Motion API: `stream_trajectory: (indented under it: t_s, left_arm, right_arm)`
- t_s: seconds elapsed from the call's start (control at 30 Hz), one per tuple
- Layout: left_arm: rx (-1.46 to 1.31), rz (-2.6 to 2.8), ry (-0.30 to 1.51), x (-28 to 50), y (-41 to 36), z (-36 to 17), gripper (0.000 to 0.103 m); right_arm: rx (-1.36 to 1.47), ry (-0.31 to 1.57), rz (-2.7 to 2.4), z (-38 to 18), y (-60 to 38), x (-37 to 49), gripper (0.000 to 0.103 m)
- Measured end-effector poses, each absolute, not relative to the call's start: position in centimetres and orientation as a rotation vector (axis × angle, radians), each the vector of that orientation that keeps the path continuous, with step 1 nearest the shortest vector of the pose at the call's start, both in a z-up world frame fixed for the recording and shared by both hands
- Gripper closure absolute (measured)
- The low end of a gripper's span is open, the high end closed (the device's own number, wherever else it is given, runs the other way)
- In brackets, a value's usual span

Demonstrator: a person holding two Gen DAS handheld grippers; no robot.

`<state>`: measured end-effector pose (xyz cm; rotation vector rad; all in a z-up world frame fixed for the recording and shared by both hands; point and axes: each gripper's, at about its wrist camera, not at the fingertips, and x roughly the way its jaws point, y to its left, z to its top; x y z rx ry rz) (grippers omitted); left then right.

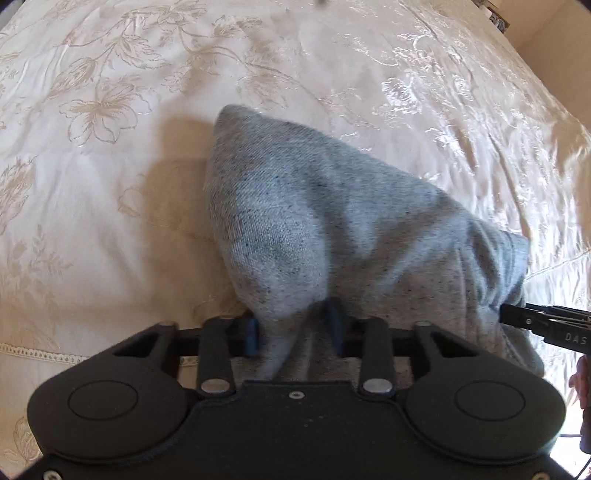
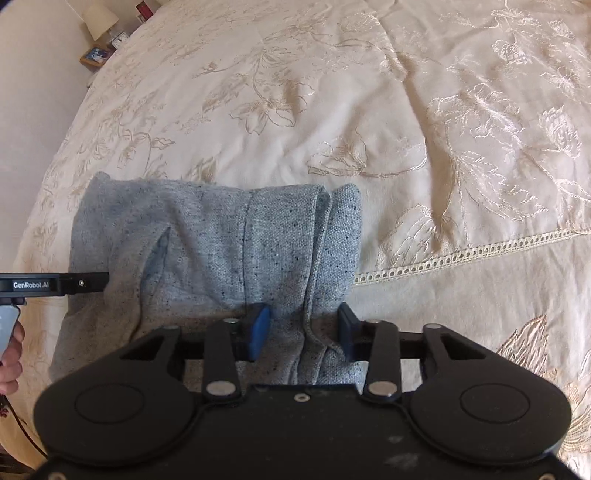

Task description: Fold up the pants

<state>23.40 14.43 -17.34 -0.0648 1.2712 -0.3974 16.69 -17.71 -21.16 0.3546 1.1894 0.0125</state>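
The grey speckled pants (image 1: 314, 221) lie bunched and partly folded on a cream floral bedspread (image 1: 110, 147). My left gripper (image 1: 293, 326) is shut on a pinch of the pants' near edge, blue pads on either side of the cloth. My right gripper (image 2: 304, 328) is shut on the near edge of the pants (image 2: 221, 240) too, at their right end where the layers stack. Each gripper shows side-on in the other's view: the right one in the left wrist view (image 1: 546, 325) and the left one in the right wrist view (image 2: 55, 284).
The bedspread (image 2: 406, 110) reaches all around, with a lace seam (image 2: 480, 251) to the right. A bedside table with a lamp (image 2: 99, 22) and a small picture (image 2: 94, 55) stands at the far left beyond the bed's edge.
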Motion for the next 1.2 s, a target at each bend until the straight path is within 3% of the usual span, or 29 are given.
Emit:
stream_trajectory:
  t_s: [0.03, 0.1, 0.3, 0.63, 0.83, 0.87, 0.9, 1.03, 1.2]
  left_arm:
    - [-0.030, -0.386, 1.242, 22.9, 14.1, -16.7, 0.083]
    - [0.021, -0.380, 1.193, 21.9, 13.7, -15.5, 0.087]
    - [-0.040, -0.357, 1.099, 20.0, 15.0, -11.5, 0.090]
    - [-0.068, -0.212, 0.981, 21.5, 22.5, -6.1, 0.090]
    - [-0.088, -0.083, 0.965, 25.5, 28.7, -6.4, 0.086]
    - [-0.085, -0.044, 0.980, 26.4, 29.6, -7.1, 0.081]
    - [-0.067, 0.013, 1.002, 27.3, 30.4, -7.9, 0.074]
    - [-0.099, 0.231, 1.066, 28.6, 33.9, -10.9, 0.076]
    - [-0.180, 0.255, 1.048, 26.2, 35.0, -10.4, 0.076]
  right_arm:
    - [0.329, 1.177, 0.009, -20.6, -17.3, 16.4, 0.083]
    - [0.296, 1.154, -0.004, -19.4, -16.7, 15.9, 0.086]
    - [0.235, 1.092, 0.007, -15.4, -15.1, 14.9, 0.089]
    - [0.163, 1.020, 0.182, -9.9, -7.9, 20.5, 0.089]
    - [0.127, 0.997, 0.277, -10.0, -0.9, 28.5, 0.089]
    - [0.128, 1.002, 0.283, -10.5, 0.2, 29.8, 0.087]
    - [0.125, 1.010, 0.277, -11.1, 1.2, 31.1, 0.077]
    - [0.043, 1.029, 0.082, -13.4, 3.7, 34.2, 0.076]
    - [0.061, 1.023, 0.094, -12.6, 4.4, 32.6, 0.071]
